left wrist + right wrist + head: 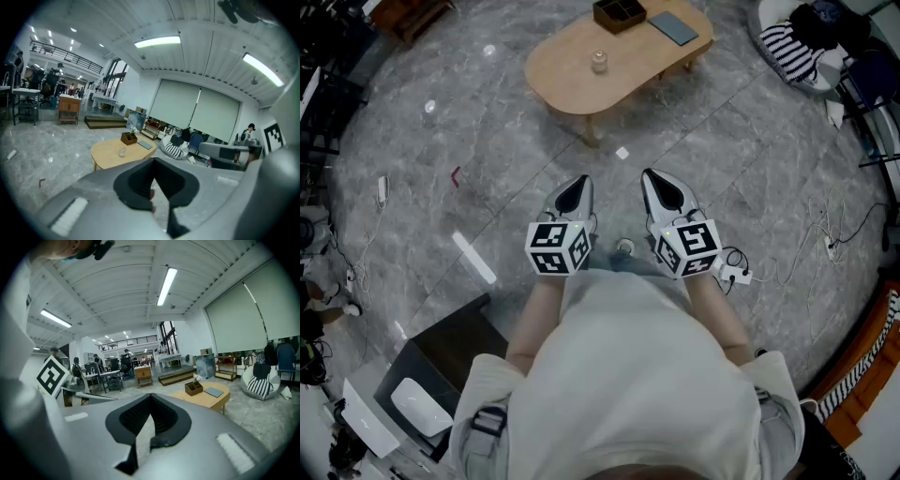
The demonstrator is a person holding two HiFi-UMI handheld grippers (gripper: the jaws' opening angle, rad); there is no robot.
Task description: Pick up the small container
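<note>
The small container, a clear glass jar (599, 62), stands on an oval wooden table (572, 80) well ahead of me; it also shows as the jar (122, 151) in the left gripper view. I hold both grippers at waist height over the floor, far short of the table. My left gripper (574, 187) is shut with nothing in it, its pads meeting in the left gripper view (154, 171). My right gripper (662, 183) is also shut and empty (149, 416). In the right gripper view the gripper's body hides the jar.
A wooden organiser box (619, 13) and a grey-blue notebook (673, 27) lie on the table's far end. A bean bag with striped cloth (797, 47) sits at far right. Cables and a power strip (736, 276) lie right of me, a dark box (450, 352) at lower left.
</note>
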